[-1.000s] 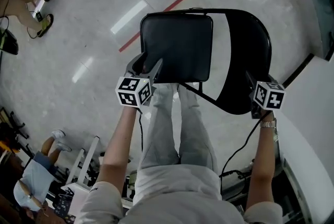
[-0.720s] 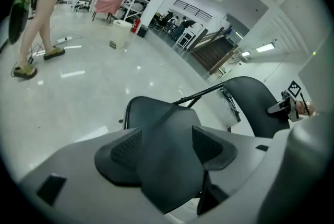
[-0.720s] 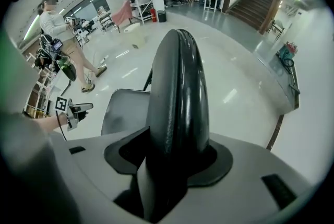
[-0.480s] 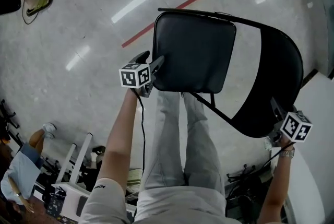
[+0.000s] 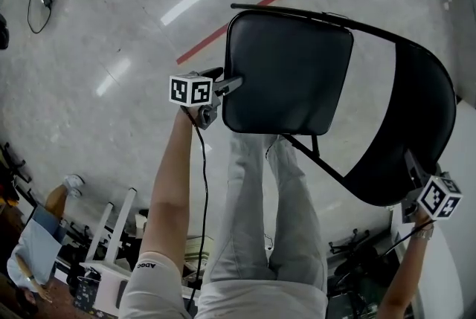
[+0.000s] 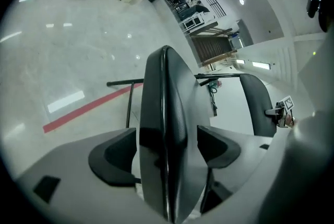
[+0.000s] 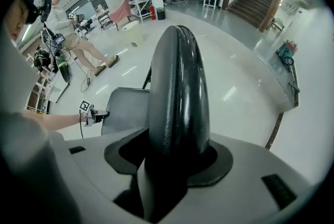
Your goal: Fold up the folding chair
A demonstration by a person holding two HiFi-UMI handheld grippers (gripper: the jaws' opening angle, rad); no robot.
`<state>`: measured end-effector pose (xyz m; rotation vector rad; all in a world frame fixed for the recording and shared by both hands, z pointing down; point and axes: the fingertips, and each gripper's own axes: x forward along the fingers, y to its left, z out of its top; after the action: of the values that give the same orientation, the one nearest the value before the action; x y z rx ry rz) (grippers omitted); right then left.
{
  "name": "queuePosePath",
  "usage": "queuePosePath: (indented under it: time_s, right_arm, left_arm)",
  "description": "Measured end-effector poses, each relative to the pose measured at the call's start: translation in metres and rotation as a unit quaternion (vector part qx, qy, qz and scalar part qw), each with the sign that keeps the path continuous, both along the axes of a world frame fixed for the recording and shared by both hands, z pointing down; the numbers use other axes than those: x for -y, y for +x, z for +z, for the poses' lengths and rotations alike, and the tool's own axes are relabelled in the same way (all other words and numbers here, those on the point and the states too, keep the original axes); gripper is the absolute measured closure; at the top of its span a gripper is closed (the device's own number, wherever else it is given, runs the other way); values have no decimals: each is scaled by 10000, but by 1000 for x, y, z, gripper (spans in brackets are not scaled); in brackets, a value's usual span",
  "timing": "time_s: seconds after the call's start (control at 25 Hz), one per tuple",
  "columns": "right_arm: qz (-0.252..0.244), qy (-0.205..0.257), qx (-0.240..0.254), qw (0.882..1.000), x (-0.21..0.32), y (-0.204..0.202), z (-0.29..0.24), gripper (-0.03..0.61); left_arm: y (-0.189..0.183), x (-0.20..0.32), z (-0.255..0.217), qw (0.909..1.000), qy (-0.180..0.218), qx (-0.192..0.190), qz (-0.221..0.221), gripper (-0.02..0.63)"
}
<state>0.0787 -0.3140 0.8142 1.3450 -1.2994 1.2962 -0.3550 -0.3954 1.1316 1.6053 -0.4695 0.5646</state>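
Left tool (image 6: 166, 152), jaws just opened and loose around the front edge of the seat (image 5: 290, 72) mid-fold, should probably next press it flat against the backrest (image 5: 416, 124) that the right tool (image 7: 175, 160) clamps

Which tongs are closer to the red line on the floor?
Left. The left tongs straddle the edge of the seat near the red line, jaws just opening. The right tongs grip the backrest, across the chair from it.
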Motion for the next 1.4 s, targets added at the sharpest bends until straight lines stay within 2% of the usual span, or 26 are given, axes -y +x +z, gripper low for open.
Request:
queuePosePath:
  time_s: [0.12,0.44,0.56,0.6,0.84,1.12,1.4]
  right_arm:
    - [6,-21,-3,10000,2,0,2,357]
    - [36,-23,91,9999,0,1,0,359]
    - [17,-30,132,9999,0,-2,0,364]
    - [22,-30,150,9999,0,-2,-1,365]
    - [-95,18,126,9999,-2,3,2,370]
    - [-132,95,386,9991,-10,39,14,370]
    - [-270,307,598,9974,-16,79,6,370]
  left_arm:
    - [11,-7,10,9996,-197,-139,135,259]
    - [18,-13,23,9941,-834,-664,-208,202]
    - [23,-13,18,9930,-855,-794,-191,214]
    - [24,-13,17,9931,-837,-800,-171,245]
    - [23,-14,11,9963,-620,-542,-228,249]
    - [39,-19,-4,9977,-588,-288,-187,250]
    - [60,-20,-45,9991,-392,11,-178,252]
